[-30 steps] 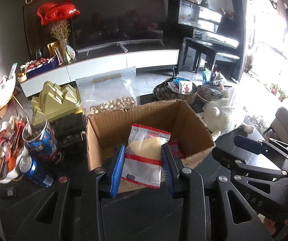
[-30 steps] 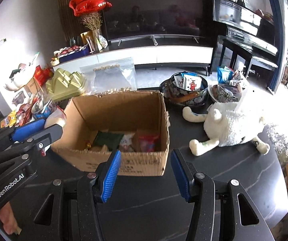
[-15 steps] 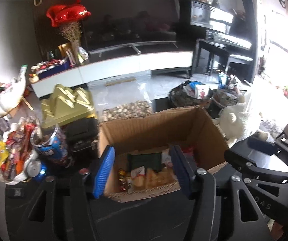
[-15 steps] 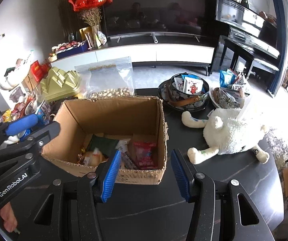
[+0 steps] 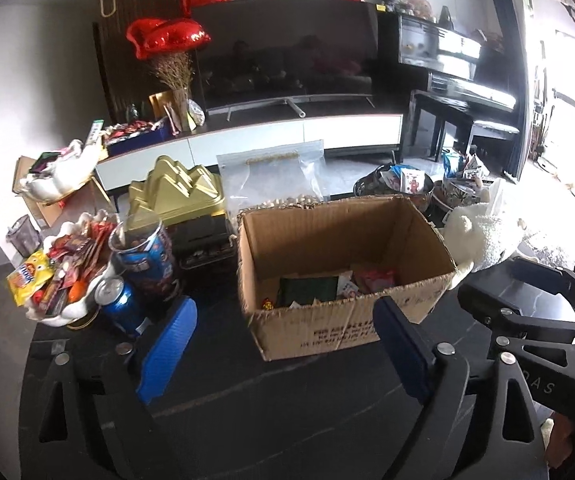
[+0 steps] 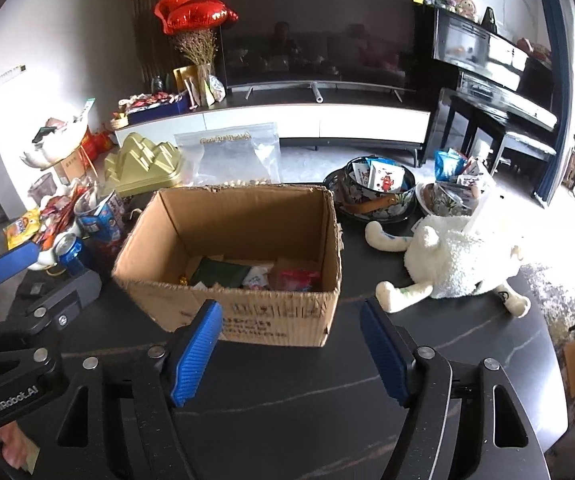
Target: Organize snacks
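An open cardboard box (image 5: 343,236) (image 6: 247,220) stands on the black table and holds several snack packets, among them a dark green one (image 6: 219,272) and a red one (image 6: 297,278). My left gripper (image 5: 283,350) is open and empty, low over the table in front of the box. My right gripper (image 6: 291,350) is open and empty, also in front of the box. A white dish of snack packets (image 5: 59,276) sits left of the box. Bowls of packets (image 6: 379,188) stand at the back right.
A blue can (image 5: 121,304) and a blue snack tub (image 5: 143,252) stand left of the box. A gold box (image 5: 175,192) and a clear zip bag of nuts (image 5: 275,180) are behind it. A white plush sheep (image 6: 459,260) lies to the right.
My left gripper let go of the clear red-edged packet over the box, opened wide and drew back and down. The right gripper pulled back slightly.
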Action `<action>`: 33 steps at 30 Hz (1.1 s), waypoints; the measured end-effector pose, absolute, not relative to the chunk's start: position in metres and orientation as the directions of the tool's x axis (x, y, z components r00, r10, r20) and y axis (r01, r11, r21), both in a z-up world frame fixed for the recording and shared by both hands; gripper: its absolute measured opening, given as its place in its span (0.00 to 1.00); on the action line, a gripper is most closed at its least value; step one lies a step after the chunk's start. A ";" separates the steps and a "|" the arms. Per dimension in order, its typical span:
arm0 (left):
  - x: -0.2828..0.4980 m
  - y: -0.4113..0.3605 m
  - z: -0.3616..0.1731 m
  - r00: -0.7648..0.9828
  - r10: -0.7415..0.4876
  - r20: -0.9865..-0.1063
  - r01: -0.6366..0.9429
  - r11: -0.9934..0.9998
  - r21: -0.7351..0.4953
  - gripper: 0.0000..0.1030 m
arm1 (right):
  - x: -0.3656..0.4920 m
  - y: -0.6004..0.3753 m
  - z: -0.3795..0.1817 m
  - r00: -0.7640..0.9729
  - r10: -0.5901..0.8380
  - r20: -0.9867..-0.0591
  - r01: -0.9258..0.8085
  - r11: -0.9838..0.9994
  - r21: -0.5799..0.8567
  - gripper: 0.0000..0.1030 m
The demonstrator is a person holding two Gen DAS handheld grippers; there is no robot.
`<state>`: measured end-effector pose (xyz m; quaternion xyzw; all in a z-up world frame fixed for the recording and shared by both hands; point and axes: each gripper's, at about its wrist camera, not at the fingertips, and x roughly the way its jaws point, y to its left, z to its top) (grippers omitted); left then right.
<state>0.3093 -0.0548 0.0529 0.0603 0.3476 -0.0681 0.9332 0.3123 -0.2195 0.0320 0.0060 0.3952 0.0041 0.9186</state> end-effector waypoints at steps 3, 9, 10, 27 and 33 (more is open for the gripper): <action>0.293 -0.052 0.054 0.758 -0.085 -0.647 0.165 0.984 0.063 0.94 | 0.298 -0.220 0.032 0.692 0.012 -0.722 -0.003 1.000 0.013 0.72; 0.261 -0.048 0.051 0.783 -0.071 -0.618 0.148 0.986 0.075 1.00 | 0.268 -0.217 0.031 0.709 -0.001 -0.705 -0.002 1.000 -0.004 0.72; 0.256 -0.048 0.049 0.785 -0.067 -0.616 0.147 0.986 0.080 1.00 | 0.262 -0.216 0.031 0.713 -0.003 -0.701 -0.005 1.000 -0.009 0.72; 0.184 -0.029 0.027 0.812 -0.038 -0.583 0.116 0.989 0.097 1.00 | 0.192 -0.201 0.022 0.757 0.016 -0.654 -0.030 0.999 -0.011 0.76; 0.175 -0.022 0.020 0.805 -0.055 -0.590 0.106 0.993 0.051 1.00 | 0.180 -0.199 0.013 0.761 0.026 -0.648 -0.037 0.999 -0.004 0.76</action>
